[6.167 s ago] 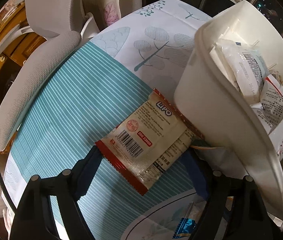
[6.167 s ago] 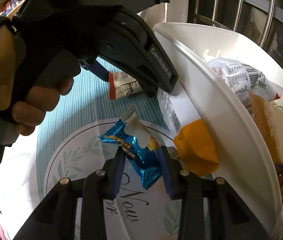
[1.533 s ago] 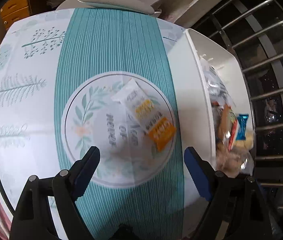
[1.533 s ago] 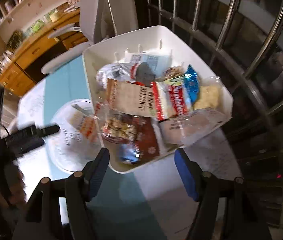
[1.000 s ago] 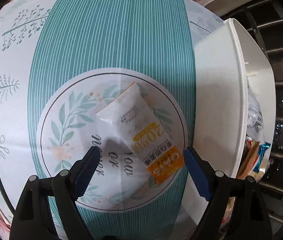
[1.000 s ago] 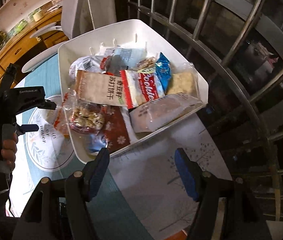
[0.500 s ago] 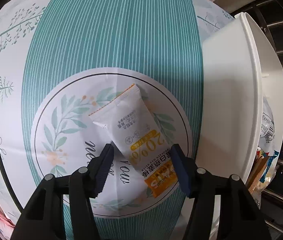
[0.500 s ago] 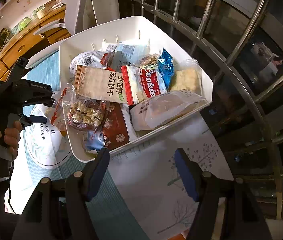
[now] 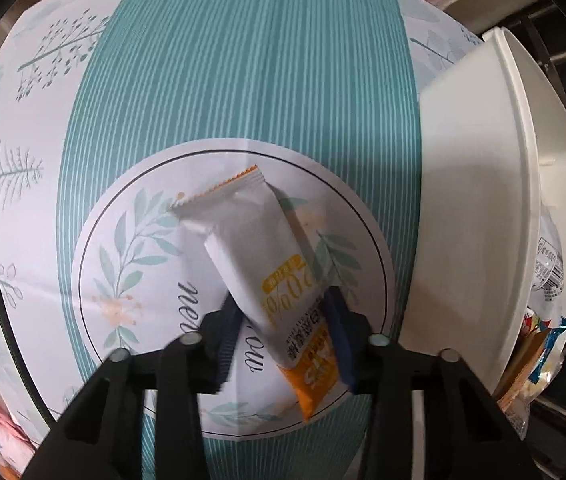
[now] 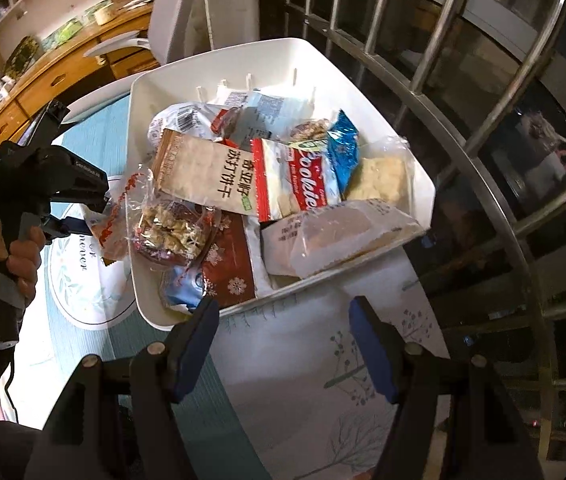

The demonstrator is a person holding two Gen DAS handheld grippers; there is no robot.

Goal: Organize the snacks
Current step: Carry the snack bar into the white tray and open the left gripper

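A white snack packet with an orange end (image 9: 267, 264) lies on the round leaf print of the tablecloth. My left gripper (image 9: 283, 320) has its blue pads closed against both sides of the packet's lower half. The white bin (image 9: 479, 216) stands just right of it. In the right wrist view the same bin (image 10: 363, 84) is full of several snack packs, among them a cracker pack (image 10: 207, 176) and a red and white cookie pack (image 10: 295, 184). My right gripper (image 10: 283, 340) is open and empty, above the tablecloth in front of the bin. The left gripper (image 10: 79, 220) shows at the bin's left.
A teal striped and white tablecloth (image 9: 251, 60) covers the table. Metal window bars (image 10: 463, 92) run behind and right of the bin. A white chair (image 10: 179, 8) and a wooden cabinet (image 10: 43, 80) stand beyond the table.
My left gripper has moved down onto the orange-ended packet and its fingers have closed from wide open onto it. My right gripper has stayed open, hovering in front of the bin.
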